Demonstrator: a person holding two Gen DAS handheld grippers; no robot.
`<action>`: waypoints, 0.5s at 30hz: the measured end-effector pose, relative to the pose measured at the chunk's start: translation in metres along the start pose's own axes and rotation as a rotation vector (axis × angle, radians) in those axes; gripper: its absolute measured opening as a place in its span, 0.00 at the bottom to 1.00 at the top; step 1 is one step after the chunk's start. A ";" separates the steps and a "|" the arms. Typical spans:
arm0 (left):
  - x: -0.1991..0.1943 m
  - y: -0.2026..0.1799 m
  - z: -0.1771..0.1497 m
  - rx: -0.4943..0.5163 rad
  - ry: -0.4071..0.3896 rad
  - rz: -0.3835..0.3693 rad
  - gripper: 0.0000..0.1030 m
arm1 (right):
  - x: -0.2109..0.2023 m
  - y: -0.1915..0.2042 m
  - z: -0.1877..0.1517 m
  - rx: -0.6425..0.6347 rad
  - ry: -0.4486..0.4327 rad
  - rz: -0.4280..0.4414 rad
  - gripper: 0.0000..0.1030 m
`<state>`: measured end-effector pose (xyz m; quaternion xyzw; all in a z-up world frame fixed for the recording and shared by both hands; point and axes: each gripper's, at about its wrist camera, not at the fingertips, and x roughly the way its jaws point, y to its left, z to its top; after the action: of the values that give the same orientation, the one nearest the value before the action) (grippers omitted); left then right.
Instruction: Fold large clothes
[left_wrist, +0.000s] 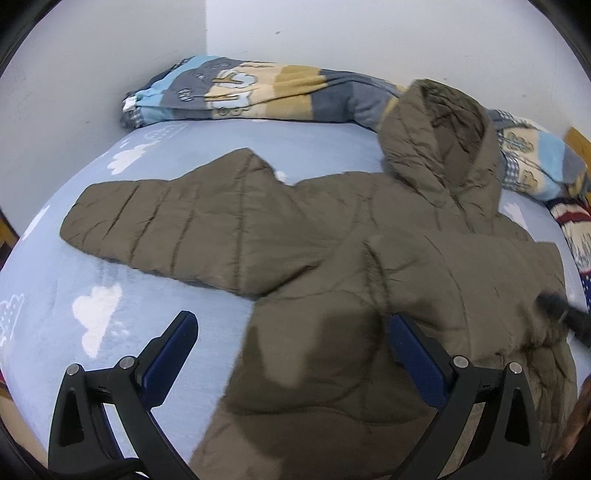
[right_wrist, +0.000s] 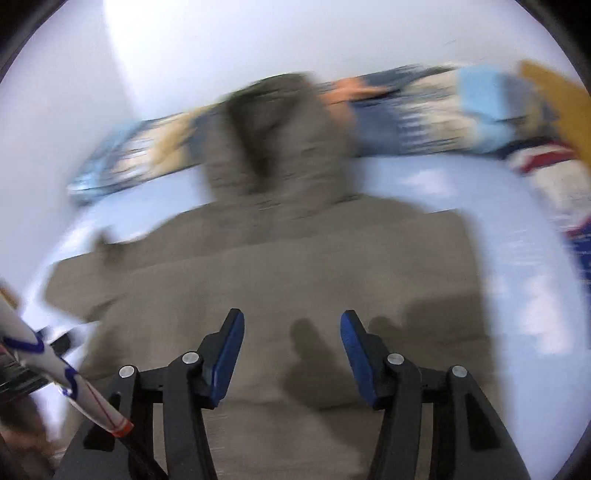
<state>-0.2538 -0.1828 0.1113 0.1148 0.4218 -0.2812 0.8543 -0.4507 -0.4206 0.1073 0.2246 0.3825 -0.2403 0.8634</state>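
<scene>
An olive-brown quilted hooded jacket lies flat on the light blue bed sheet. Its hood points to the far wall and one sleeve stretches out to the left. My left gripper is open, hovering over the jacket's lower left part, holding nothing. In the blurred right wrist view the jacket fills the middle with the hood at the back. My right gripper is open above the jacket's body, empty. Its dark blurred tip shows in the left wrist view over the jacket's right side.
A rolled patterned blanket lies along the white wall behind the jacket. A red, white and blue cloth sits at the right edge of the bed. A white sleeve with blue and red trim crosses the lower left of the right wrist view.
</scene>
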 end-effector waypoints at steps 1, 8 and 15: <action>-0.001 0.005 0.000 -0.008 0.000 0.006 1.00 | 0.010 0.017 -0.005 -0.056 0.024 -0.005 0.57; -0.001 0.041 0.003 -0.048 0.005 0.033 1.00 | 0.057 0.057 -0.030 -0.178 0.134 -0.055 0.58; 0.001 0.106 0.018 -0.180 0.002 0.062 1.00 | -0.001 0.052 -0.022 -0.090 0.058 0.041 0.58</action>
<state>-0.1802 -0.1049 0.1176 0.0509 0.4423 -0.2157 0.8691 -0.4329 -0.3664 0.1052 0.2003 0.4130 -0.1987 0.8659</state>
